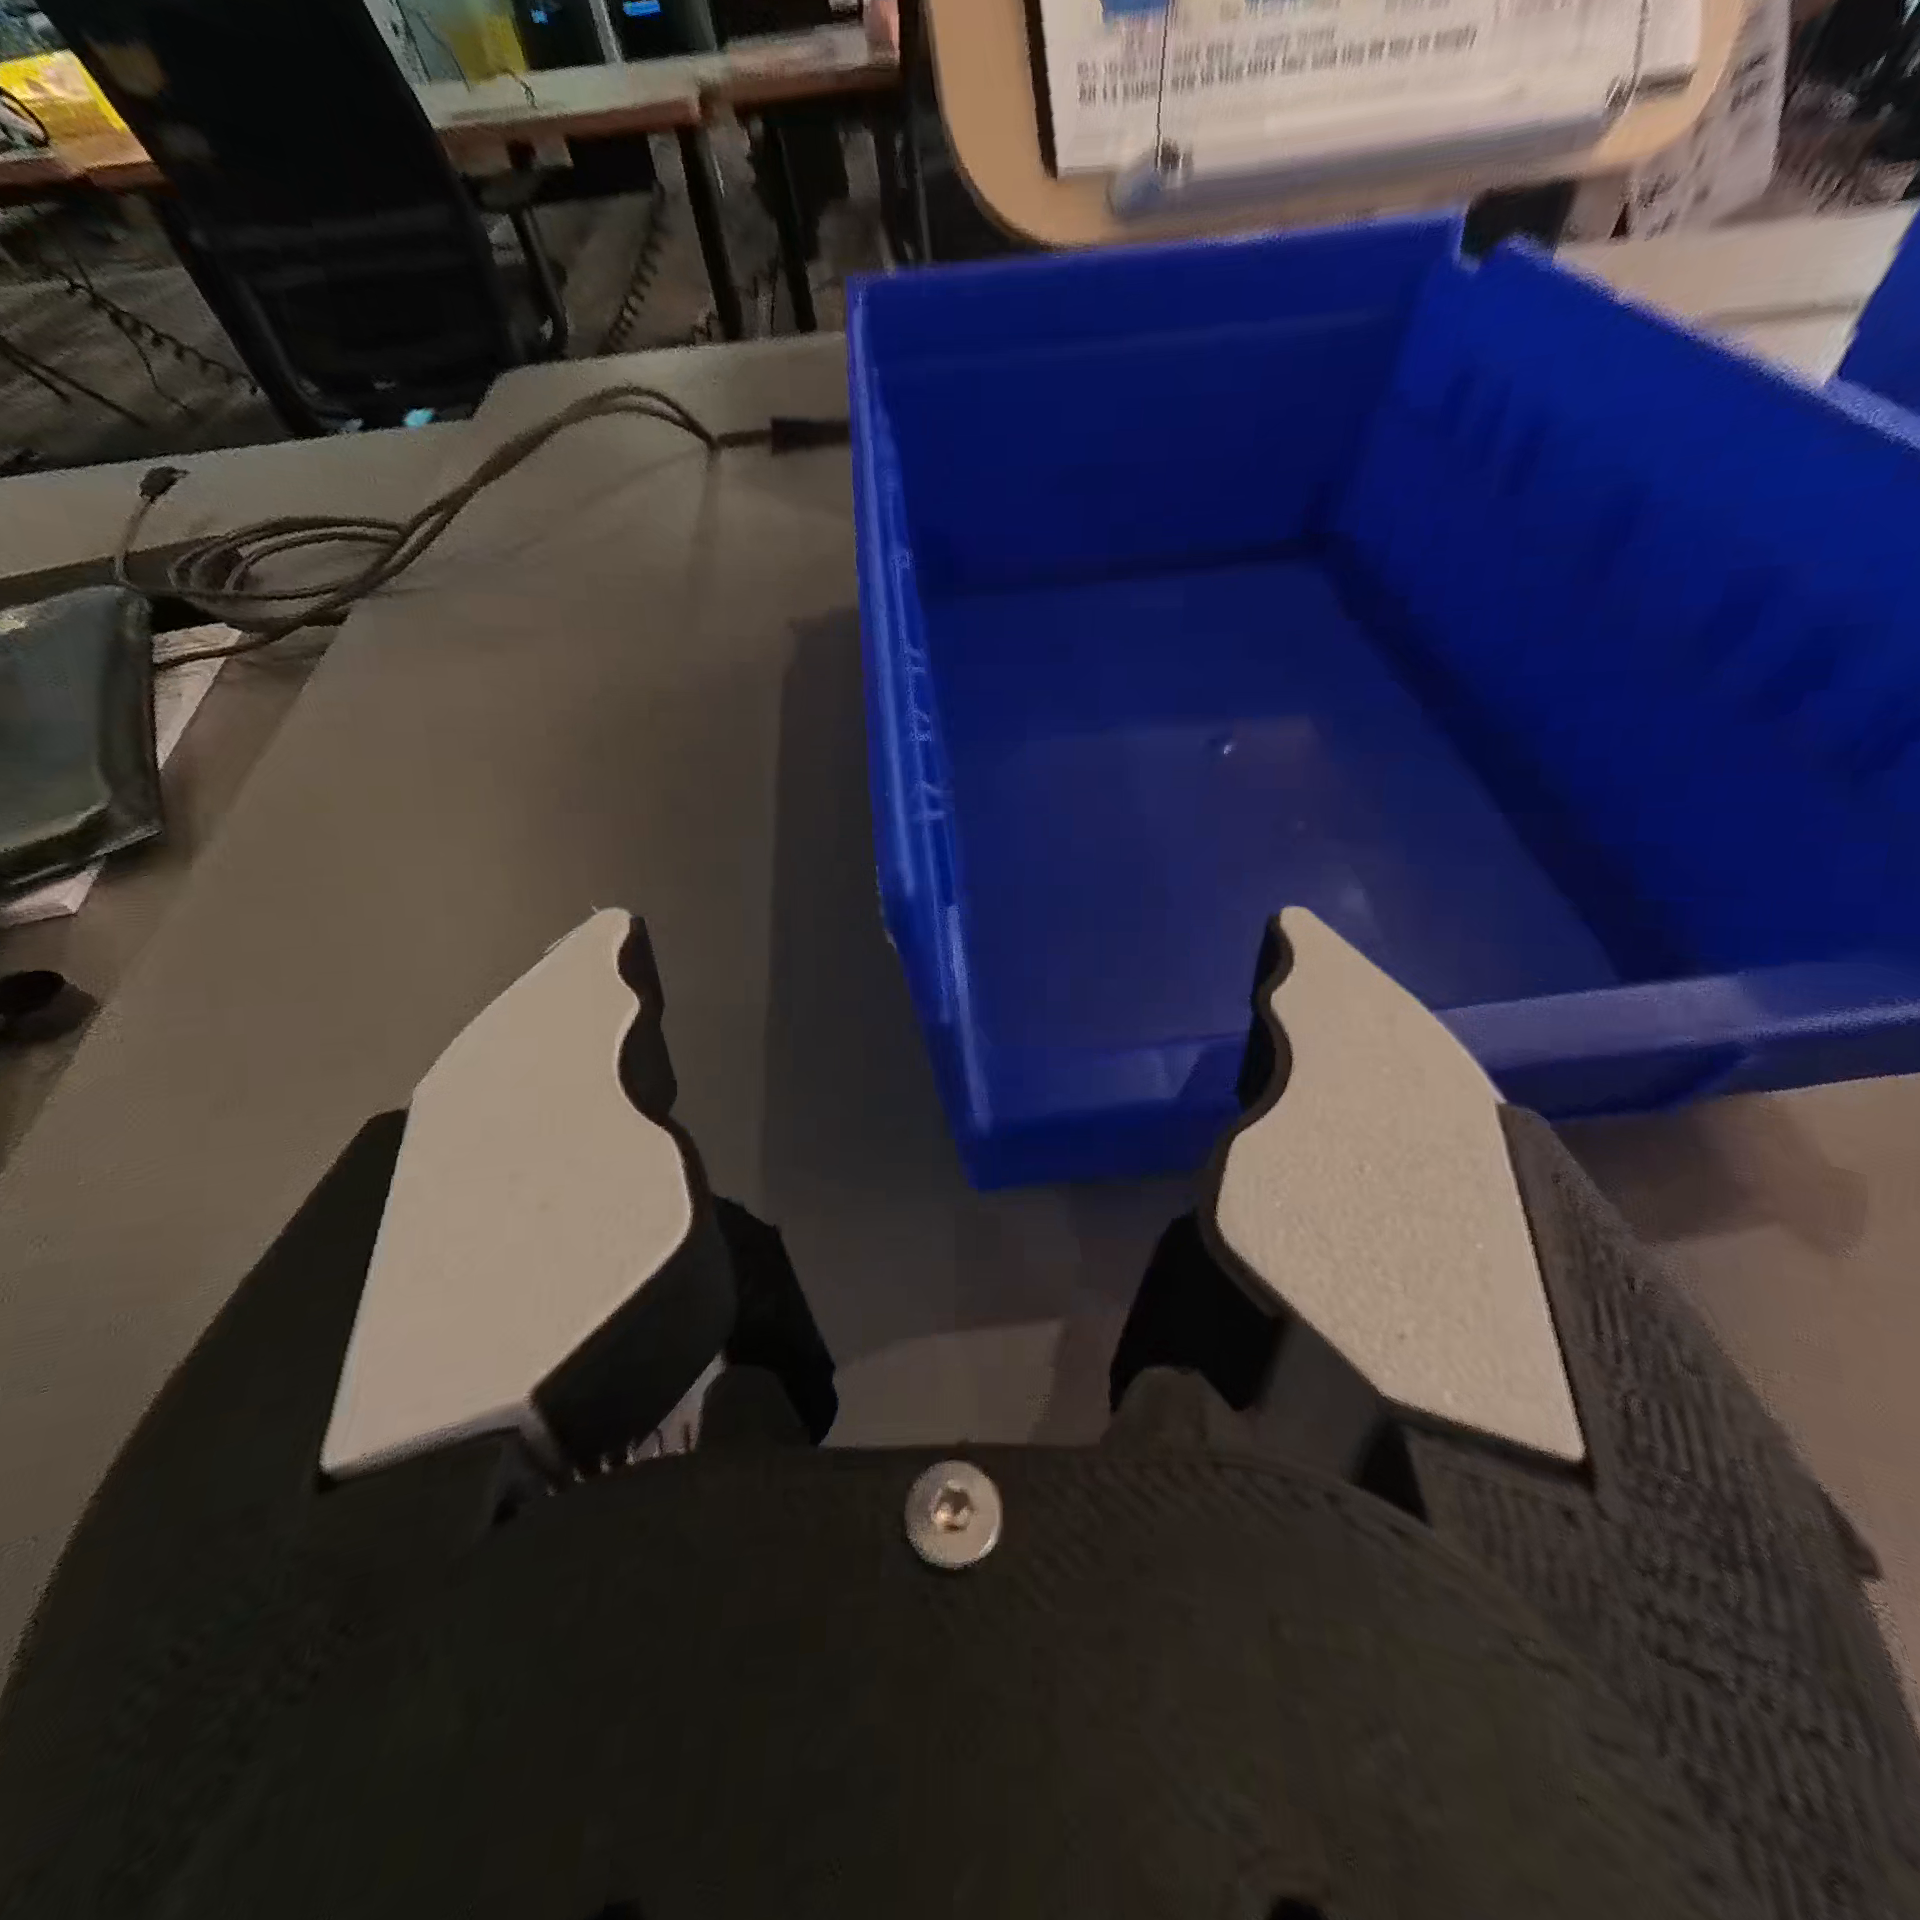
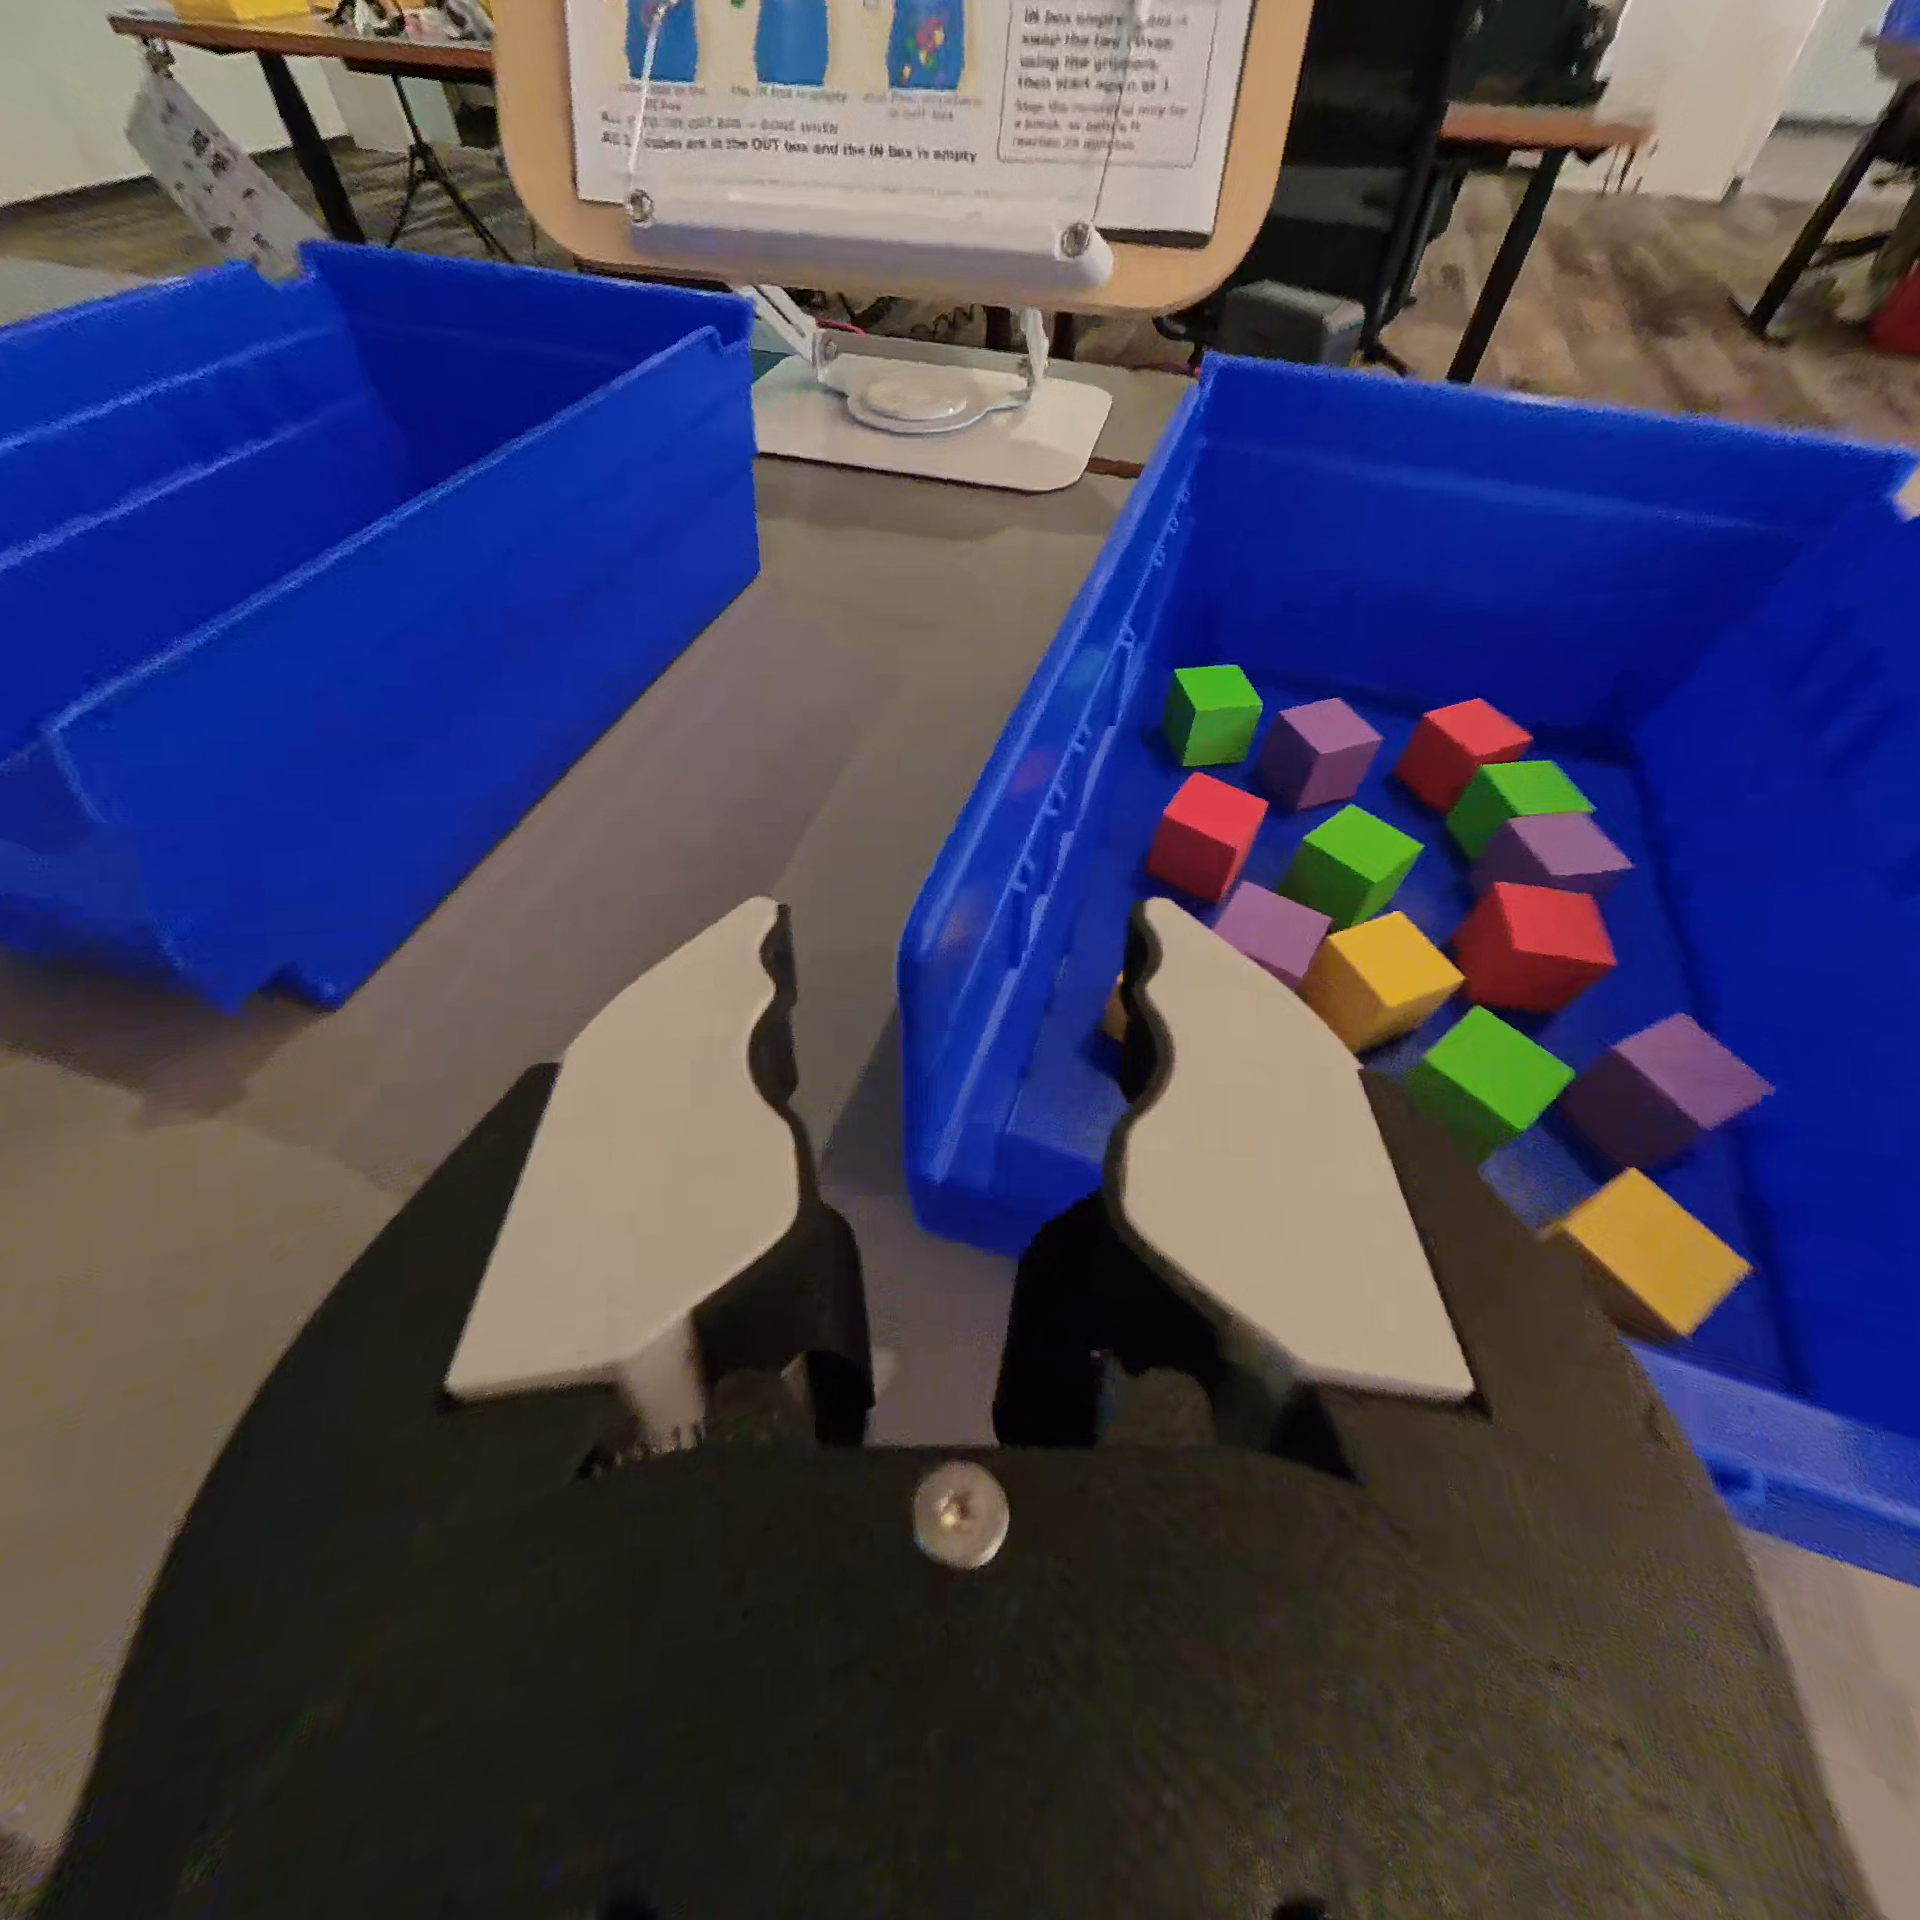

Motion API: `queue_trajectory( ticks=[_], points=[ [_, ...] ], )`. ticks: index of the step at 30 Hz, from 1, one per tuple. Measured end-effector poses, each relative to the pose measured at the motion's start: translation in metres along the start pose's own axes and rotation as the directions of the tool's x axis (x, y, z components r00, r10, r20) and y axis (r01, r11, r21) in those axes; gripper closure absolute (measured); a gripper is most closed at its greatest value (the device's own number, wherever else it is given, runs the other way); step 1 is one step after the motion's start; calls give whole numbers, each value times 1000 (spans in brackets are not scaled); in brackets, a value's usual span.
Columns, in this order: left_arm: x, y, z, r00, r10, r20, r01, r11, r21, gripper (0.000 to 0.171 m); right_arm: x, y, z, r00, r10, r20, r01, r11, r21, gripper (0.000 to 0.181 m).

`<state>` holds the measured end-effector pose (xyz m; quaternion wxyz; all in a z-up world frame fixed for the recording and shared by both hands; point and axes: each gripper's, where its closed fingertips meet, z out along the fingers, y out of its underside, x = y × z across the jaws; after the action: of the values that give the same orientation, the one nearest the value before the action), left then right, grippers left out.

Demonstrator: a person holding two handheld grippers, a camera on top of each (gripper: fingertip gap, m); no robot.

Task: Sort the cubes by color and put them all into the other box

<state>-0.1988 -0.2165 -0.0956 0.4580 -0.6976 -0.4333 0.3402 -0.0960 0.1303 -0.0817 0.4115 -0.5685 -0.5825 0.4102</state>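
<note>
**Grippers held open beside two blue bins**

Grey tabletop [image 2: 727,727] is seen under both tools. The left gripper [image 1: 951,935], black-bodied with pale grey finger plates, is held with its jaws spread wide and nothing between them. Its right fingertip is seen over the near left corner of a deep blue plastic bin [image 1: 1558,520], whose floor is bare. Dark braided cables [image 1: 416,530] are laid across the table to the left, near a dark green pouch [image 1: 62,727] at the edge.

The right gripper [image 2: 961,925], of the same build, is likewise held with its jaws parted and nothing gripped. It is poised over the near left wall of a second blue plastic bin [image 2: 997,935], in which small wooden cubes [image 2: 1351,862] in red, green, purple and yellow are scattered across the floor. The first bin is seen well apart to the left. A wood-framed printed sheet on a white stand [image 2: 914,416] is placed behind and between the bins.
</note>
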Motion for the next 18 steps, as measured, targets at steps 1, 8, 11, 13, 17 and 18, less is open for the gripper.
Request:
queue_trajectory(
  ticks=[1,8,11,13,17,18],
  points=[
    [-2,2,4,1000,12,7,-12,1000,-17,64,1,1,6,1000,21,-1,-21,1000,-13,127],
    [-10,7,23,997,-36,-70,32,998,-54,119,3,3,23,1000,15,-5,-15,998,-62,153],
    [-6,8,27,996,-1,-93,-4,998,-60,148,5,3,25,999,-27,-30,25,997,-66,158],
    [-5,7,29,996,38,-79,-43,997,-64,165,7,3,25,998,-41,-47,38,997,-71,160],
    [-5,8,29,996,38,-82,-46,994,-96,166,12,4,22,994,-68,-82,61,995,-77,164],
    [-5,8,29,996,29,-81,-38,994,-105,166,14,4,21,993,-71,-91,64,995,-76,166]
  ],
)
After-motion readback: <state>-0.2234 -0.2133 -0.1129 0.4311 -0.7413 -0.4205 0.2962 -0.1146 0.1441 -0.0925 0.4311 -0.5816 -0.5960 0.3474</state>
